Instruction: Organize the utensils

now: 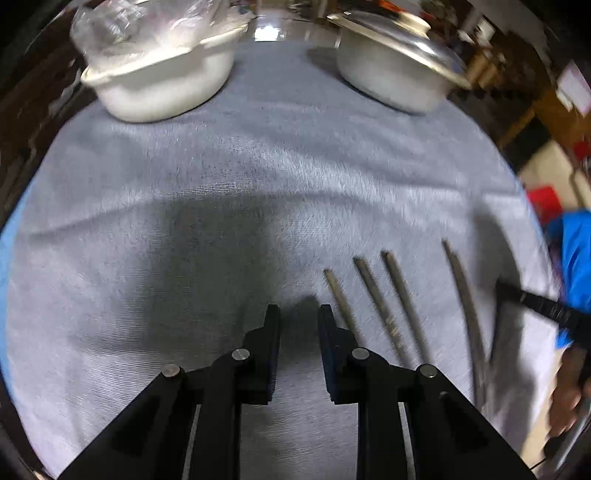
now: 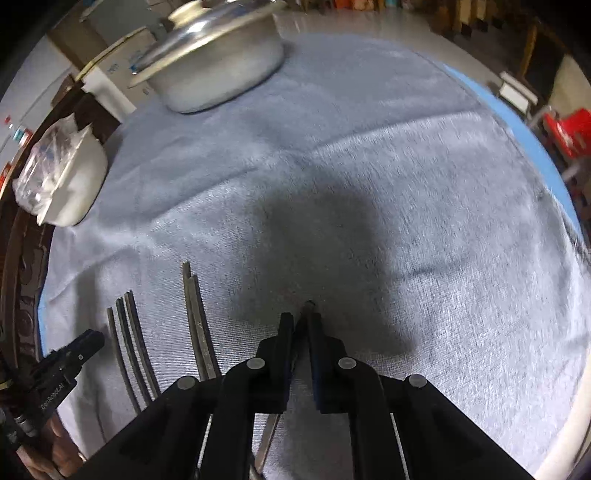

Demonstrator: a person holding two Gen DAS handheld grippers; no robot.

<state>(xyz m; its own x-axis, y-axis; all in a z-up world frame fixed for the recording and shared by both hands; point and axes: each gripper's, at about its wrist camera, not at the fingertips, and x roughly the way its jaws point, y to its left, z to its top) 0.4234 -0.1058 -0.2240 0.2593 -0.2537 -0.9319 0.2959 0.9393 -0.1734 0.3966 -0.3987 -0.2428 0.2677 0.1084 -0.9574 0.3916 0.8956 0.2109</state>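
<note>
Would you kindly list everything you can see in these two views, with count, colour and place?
cloth: one, grey-blue, covers the table.
white bowl: one, far left corner of the cloth.
plastic bag: one, clear, on top of the bowl.
metal pot: one, silver, at the far edge, to the right of the bowl.
lid: one, shiny silver, on the pot.
loose utensil handles: about five (blurred), dark metal, side by side on the near cloth.
held utensil: one, metal, in the right claw.
left claw: black, open, empty, over the cloth.
right claw: black, shut on the held utensil.
hand: one, blue sleeve, at the right edge of the left wrist view.
</note>
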